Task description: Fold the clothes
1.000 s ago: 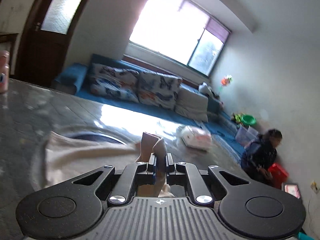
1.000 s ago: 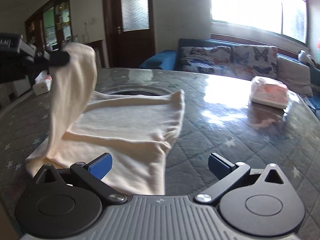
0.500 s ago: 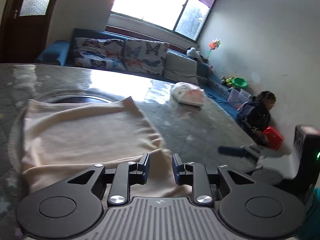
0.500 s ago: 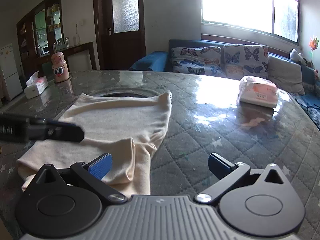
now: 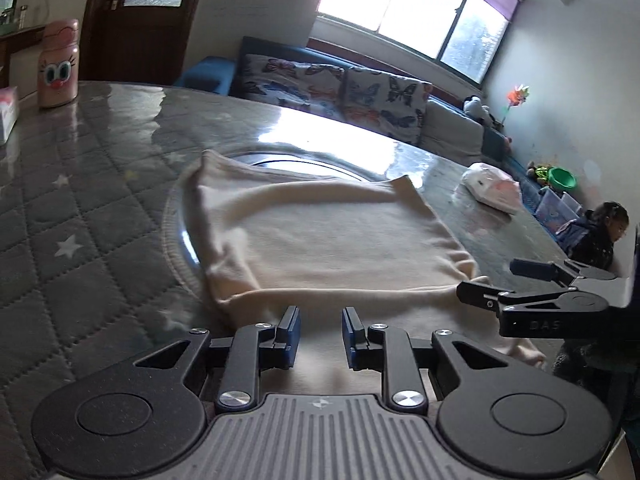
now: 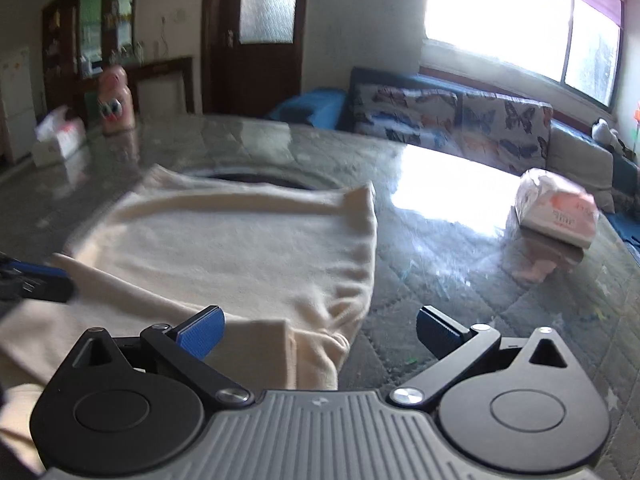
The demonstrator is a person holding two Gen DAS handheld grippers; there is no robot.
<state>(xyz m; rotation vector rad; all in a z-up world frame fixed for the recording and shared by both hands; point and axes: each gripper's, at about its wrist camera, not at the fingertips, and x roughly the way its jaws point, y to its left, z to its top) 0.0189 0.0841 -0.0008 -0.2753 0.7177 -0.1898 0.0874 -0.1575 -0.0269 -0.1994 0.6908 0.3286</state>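
Observation:
A cream garment [image 5: 320, 248] lies flat on the quilted glass-topped table [image 5: 100, 184], with its near part folded over the rest. My left gripper [image 5: 319, 332] is open and empty just above the folded near edge. My right gripper [image 6: 318, 330] is wide open and empty over the garment [image 6: 240, 248] at its near right corner. The right gripper also shows in the left wrist view [image 5: 496, 284] at the garment's right edge. One left finger [image 6: 36, 280] shows at the left edge of the right wrist view.
A pink cartoon bottle [image 5: 58, 64] and a tissue box [image 5: 8, 114] stand at the far left of the table. A tissue pack [image 6: 556, 208] lies at the far right. A sofa [image 5: 340, 88] stands behind, and a child [image 5: 596, 236] sits on the floor at right.
My left gripper has laid the lifted cloth down over the garment, let go and opened. The right gripper has stayed wide open and moved slightly closer over the near right corner.

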